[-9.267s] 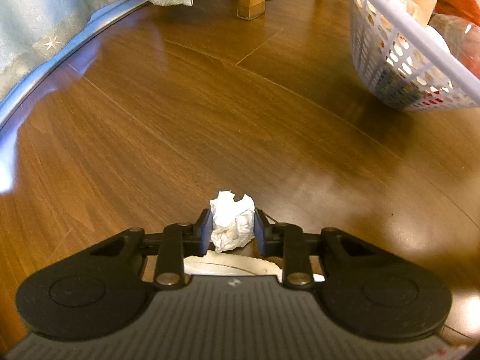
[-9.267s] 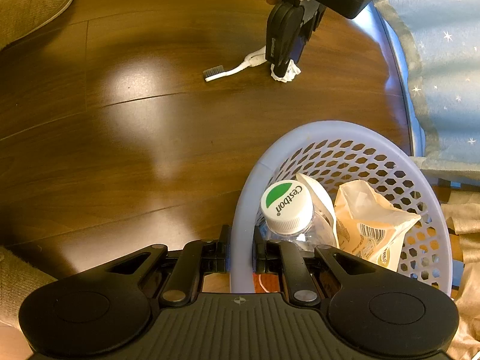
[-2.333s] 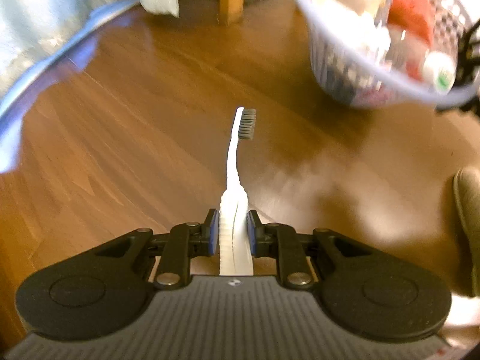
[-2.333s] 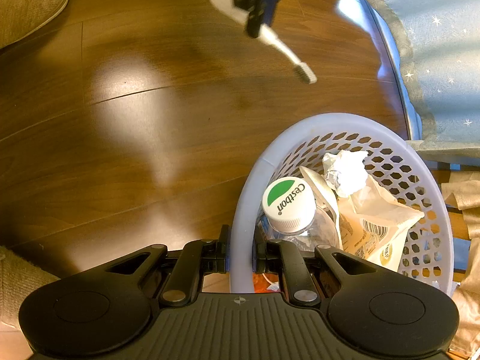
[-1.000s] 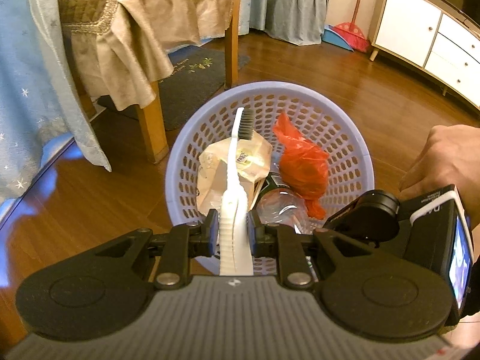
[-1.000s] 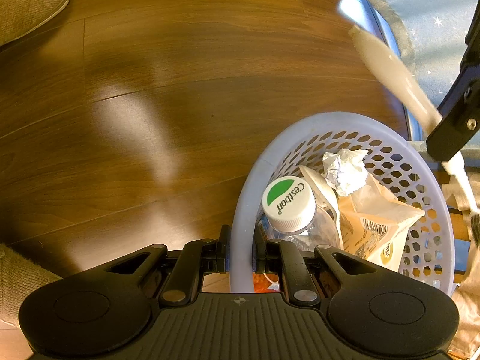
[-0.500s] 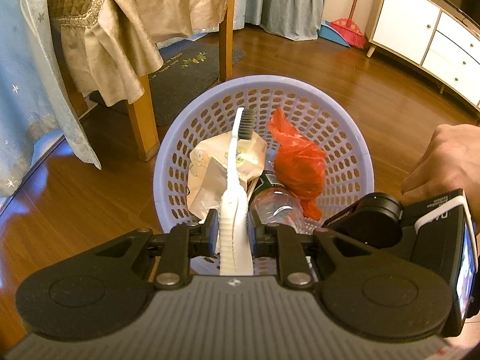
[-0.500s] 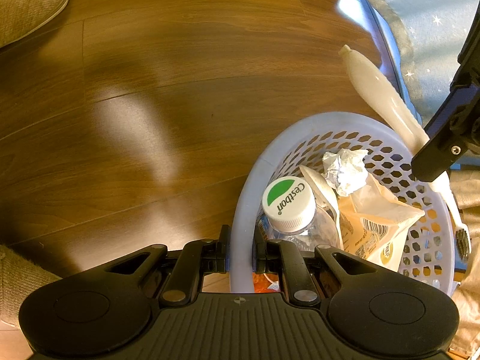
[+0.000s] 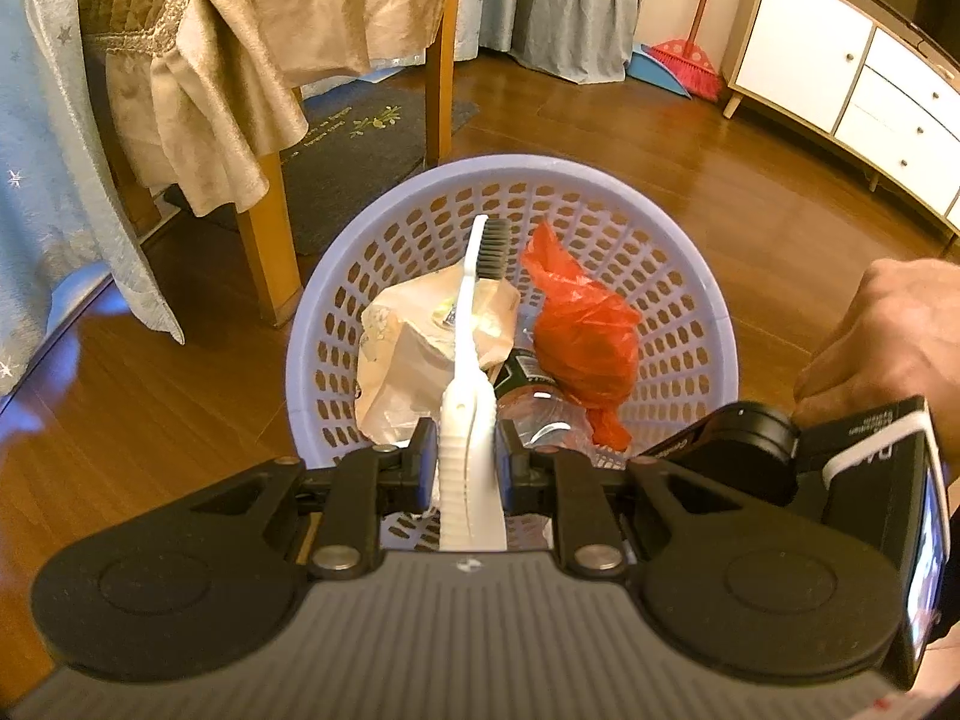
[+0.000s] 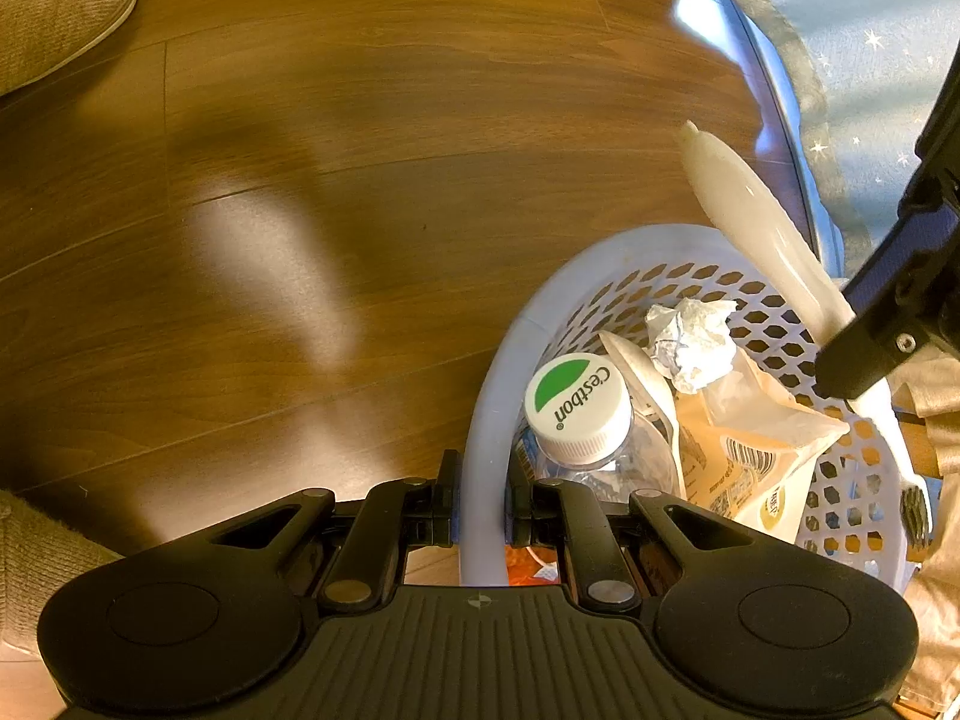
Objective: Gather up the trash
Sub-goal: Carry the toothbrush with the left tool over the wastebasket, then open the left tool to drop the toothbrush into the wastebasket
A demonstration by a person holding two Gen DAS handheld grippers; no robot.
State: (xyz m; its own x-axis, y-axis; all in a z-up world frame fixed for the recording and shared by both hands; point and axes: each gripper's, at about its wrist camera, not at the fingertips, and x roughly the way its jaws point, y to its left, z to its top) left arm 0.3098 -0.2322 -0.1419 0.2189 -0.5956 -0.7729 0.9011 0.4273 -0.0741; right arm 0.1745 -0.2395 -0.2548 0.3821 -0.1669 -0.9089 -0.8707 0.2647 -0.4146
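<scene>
My left gripper point(image 9: 465, 462) is shut on the handle of a white toothbrush point(image 9: 471, 348), whose dark bristles reach out over the lilac plastic basket point(image 9: 690, 276). In the basket lie a tan paper bag point(image 9: 408, 354), a red plastic bag point(image 9: 579, 336), a clear bottle point(image 9: 540, 396) and a crumpled white paper ball point(image 10: 690, 339). My right gripper point(image 10: 480, 510) is shut on the basket's rim point(image 10: 486, 438), next to the bottle's green and white cap point(image 10: 576, 405). In the right wrist view the toothbrush point(image 10: 756, 234) slants over the basket, held by the left gripper point(image 10: 864, 348).
A chair draped in tan cloth point(image 9: 240, 60) stands on wooden legs point(image 9: 264, 246) just left of the basket, over a dark mat point(image 9: 354, 144). A pale starred curtain point(image 9: 42, 168) hangs at the left. A white cabinet point(image 9: 840, 84) and a red broom point(image 9: 684, 60) stand farther back. A grey slipper point(image 10: 54, 18) rests on the wood floor.
The left gripper has carried the toothbrush a little farther over the basket, so its handle now crosses the near rim in the right wrist view. The right gripper has kept still on the rim.
</scene>
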